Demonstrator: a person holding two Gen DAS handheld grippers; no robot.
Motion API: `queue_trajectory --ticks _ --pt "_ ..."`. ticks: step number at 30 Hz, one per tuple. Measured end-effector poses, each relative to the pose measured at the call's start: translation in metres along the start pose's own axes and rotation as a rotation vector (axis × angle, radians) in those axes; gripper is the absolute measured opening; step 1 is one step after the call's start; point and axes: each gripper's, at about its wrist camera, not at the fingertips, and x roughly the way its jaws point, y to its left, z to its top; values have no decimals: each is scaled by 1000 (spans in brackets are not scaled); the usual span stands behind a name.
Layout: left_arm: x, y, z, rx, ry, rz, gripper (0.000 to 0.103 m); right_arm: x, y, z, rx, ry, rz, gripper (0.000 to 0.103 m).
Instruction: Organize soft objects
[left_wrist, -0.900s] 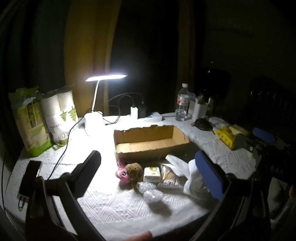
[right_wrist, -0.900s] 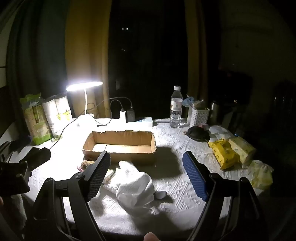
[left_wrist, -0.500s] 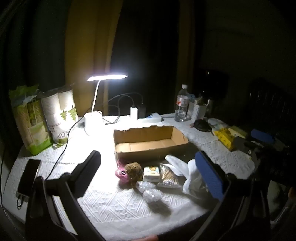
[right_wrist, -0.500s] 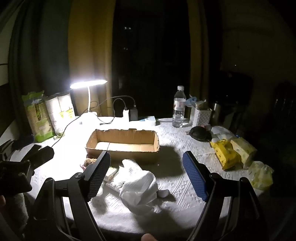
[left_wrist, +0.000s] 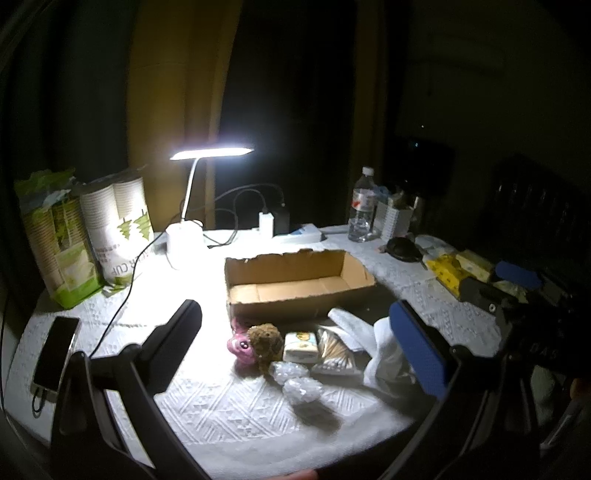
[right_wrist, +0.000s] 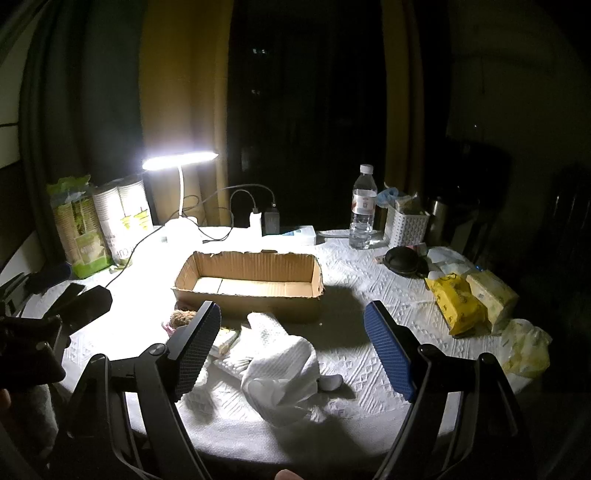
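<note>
While both tools hover short of the heap, the soft objects lie bunched on the cloth just in front of the open brown cardboard box (left_wrist: 295, 284), which holds nothing yet. Nearest its front wall sits the small pink plush toy with a brown woolly body (left_wrist: 258, 345); beside that, a small printed tissue packet (left_wrist: 301, 345) and a clear pack of cotton swabs (left_wrist: 334, 354). Further from the box lie two crumpled clear plastic wads (left_wrist: 297, 382) and a rumpled white cloth (right_wrist: 277, 369). All look light and yielding: the plush should compress and is best pinched across its brown middle; the cloth will drape, so a thick fold offers the surest hold; the plastic wads may slip. The left gripper (left_wrist: 295, 354) stands spread wide and holds nothing, as does the right gripper (right_wrist: 291, 354), which is above the cloth. Behind the box, a lit white desk lamp (left_wrist: 192, 221) stands on the white patterned tablecloth (left_wrist: 221, 406).
</note>
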Motion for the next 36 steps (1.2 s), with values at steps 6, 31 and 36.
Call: queue_trajectory --ticks 6,31,36 --pt "0 2 2 -1 0 -2 102 1 -1 0 -2 2 2 83" --pt "-7 2 0 4 -13 5 102 0 0 -4 -5 7 3 83" --pt "-9 2 0 5 -16 4 102 0 0 -4 -4 6 4 83"
